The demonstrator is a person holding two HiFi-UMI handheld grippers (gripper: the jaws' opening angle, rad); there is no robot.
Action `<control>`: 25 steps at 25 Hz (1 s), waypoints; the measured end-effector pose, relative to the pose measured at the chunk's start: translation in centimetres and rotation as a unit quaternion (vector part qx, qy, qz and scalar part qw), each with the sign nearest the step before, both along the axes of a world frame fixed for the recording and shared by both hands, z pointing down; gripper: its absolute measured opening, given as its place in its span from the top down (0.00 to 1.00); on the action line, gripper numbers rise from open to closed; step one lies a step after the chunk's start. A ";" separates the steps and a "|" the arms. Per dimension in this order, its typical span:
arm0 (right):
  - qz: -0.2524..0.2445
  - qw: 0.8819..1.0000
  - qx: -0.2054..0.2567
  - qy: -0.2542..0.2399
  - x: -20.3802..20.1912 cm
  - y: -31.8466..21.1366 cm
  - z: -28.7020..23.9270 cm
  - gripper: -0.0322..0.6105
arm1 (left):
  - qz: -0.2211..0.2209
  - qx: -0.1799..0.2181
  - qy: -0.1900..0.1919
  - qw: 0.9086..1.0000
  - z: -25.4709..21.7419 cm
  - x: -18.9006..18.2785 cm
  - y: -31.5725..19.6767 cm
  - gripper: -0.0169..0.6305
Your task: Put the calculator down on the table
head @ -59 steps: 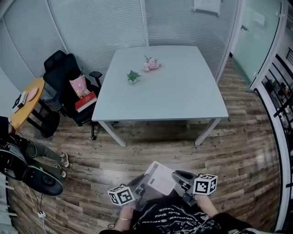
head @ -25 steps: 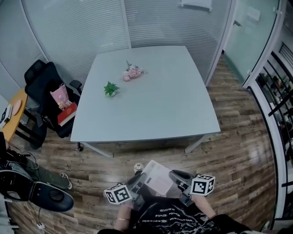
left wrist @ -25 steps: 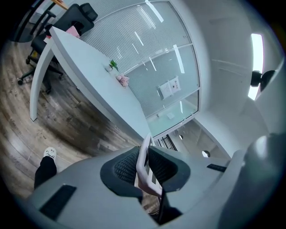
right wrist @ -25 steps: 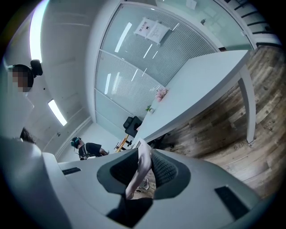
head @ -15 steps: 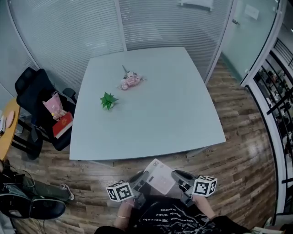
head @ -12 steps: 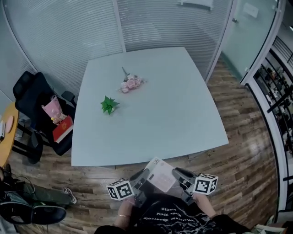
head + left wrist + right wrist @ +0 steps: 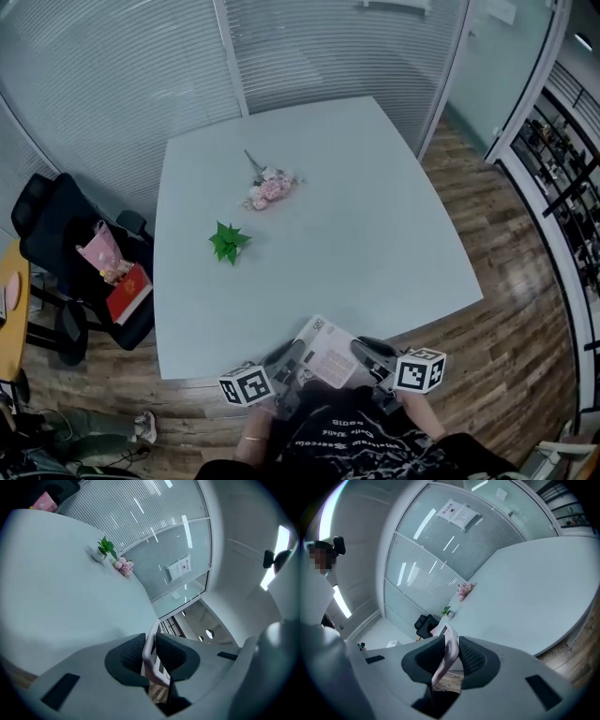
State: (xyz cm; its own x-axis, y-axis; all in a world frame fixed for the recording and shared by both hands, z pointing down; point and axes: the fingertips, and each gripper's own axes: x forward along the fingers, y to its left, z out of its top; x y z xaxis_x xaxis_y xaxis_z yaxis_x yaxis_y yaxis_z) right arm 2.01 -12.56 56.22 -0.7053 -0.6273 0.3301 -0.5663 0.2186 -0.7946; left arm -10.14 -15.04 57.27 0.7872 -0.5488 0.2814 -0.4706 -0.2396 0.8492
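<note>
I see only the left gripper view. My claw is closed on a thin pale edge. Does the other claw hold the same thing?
Observer: Yes. The right claw is shut on the opposite edge of the calculator.
Operator: Is it lying on the table?
Observer: No. In the head view it hangs between the left claw and the right one, at the near edge of the table.
Operator: What is beside the table?
Observer: A black chair on its left, with a red book on it.

Even, bright indoor light; fisheye bending at edges, ceiling-strip glare on the glass wall (image 7: 440, 555).
</note>
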 end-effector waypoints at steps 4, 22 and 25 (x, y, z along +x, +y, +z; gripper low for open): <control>0.009 1.000 -0.004 -0.005 -1.0 -1.8 -0.1 0.79 | -0.004 -0.004 -0.005 1.000 0.2 -1.0 -2.1 0.85; -0.028 1.000 -0.004 0.005 1.2 -10.3 -1.3 0.79 | -0.077 -0.006 -0.025 0.997 -0.6 0.9 -9.1 0.83; -0.034 0.999 0.005 0.009 1.8 -12.2 -1.7 0.79 | -0.083 0.004 -0.029 0.996 -1.0 1.4 -10.9 0.83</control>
